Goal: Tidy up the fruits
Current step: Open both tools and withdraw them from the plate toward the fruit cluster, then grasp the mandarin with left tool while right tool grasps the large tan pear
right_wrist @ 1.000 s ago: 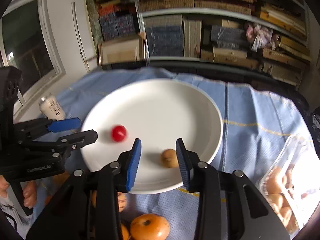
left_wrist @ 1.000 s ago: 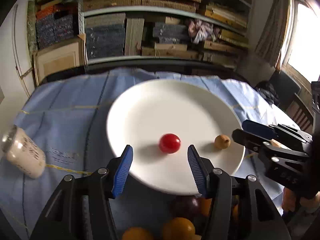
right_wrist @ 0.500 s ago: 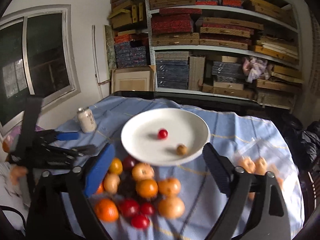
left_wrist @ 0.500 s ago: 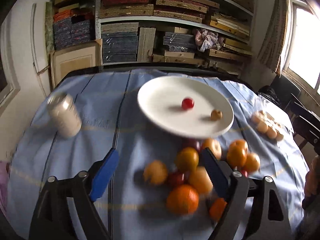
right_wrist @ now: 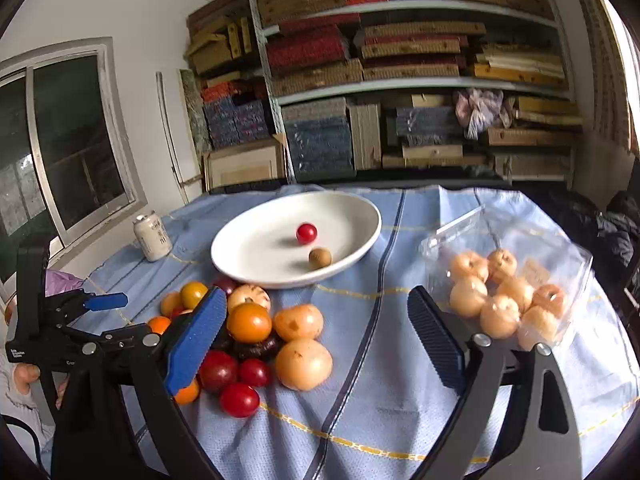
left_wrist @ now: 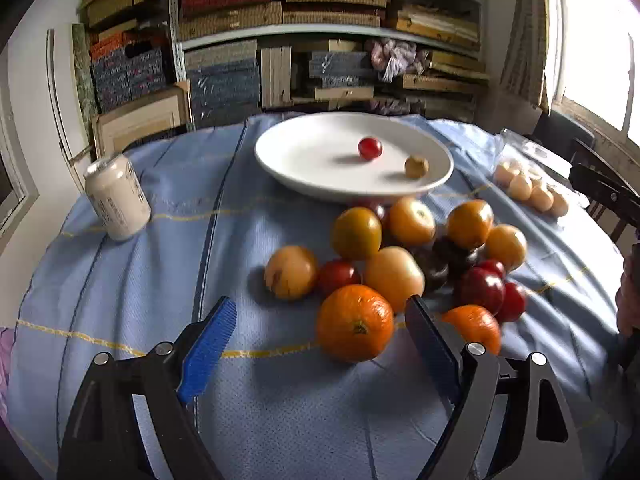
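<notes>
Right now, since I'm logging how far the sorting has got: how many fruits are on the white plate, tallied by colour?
Red fruit: 1
Brown fruit: 1
Total on the white plate: 2

Plate (right_wrist: 248,256) behind fruit pile (right_wrist: 256,336); can (right_wrist: 152,238) left, bagged fruit (right_wrist: 508,300) right.

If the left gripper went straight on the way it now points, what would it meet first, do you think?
Most likely the large orange, lying just ahead between the open fingers of the left gripper; depth is hard to judge, so it may meet the blue tablecloth first.
</notes>
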Demonstrator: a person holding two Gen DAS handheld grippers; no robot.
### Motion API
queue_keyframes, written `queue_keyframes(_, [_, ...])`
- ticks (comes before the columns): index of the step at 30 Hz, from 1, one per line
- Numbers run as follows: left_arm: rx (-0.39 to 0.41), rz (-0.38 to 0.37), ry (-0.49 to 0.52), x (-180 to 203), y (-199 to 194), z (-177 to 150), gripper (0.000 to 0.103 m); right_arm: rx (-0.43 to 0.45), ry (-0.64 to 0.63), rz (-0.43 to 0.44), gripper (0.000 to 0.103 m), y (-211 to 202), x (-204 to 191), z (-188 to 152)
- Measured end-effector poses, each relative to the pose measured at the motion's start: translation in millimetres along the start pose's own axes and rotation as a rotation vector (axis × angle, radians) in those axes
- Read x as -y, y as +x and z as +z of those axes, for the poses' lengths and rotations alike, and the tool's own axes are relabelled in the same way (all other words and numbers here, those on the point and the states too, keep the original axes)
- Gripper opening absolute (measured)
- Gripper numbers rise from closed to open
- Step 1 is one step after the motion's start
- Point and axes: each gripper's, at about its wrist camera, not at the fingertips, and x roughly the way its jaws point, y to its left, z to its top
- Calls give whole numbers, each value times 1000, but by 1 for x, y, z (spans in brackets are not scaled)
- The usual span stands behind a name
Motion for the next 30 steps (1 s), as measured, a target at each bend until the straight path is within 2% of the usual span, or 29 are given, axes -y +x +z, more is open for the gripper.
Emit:
queue_keyframes(3, [-21, 3, 0, -1, 7, -3, 87, -37, -3, -2, 90, 9, -3, -4])
queue_keyframes(9, [-25, 50, 54, 8, 16, -8, 87, -36, -19, -14, 93, 11, -5, -5])
queue_keyframes(16, [-35, 19, 6, -4, 20, -7, 86, -60, -7, -21, 93, 17, -4, -6])
queue_keyframes(18, [-39, 18, 7, -5, 21, -6, 82, -60, -6, -22, 93, 18, -5, -5])
queue_keyframes(23, [-63, 11, -2, -8, 26, -6, 49, -63, -5, -29, 93, 19, -3, -5])
queue_keyframes(27, [-79, -15, -51, -19, 29, -7, 46, -76, -8, -35, 93, 21, -2, -7])
queue_keyframes(30, [-75, 4, -52, -22, 29, -7, 46, -81, -11, -37, 93, 23, -3, -7])
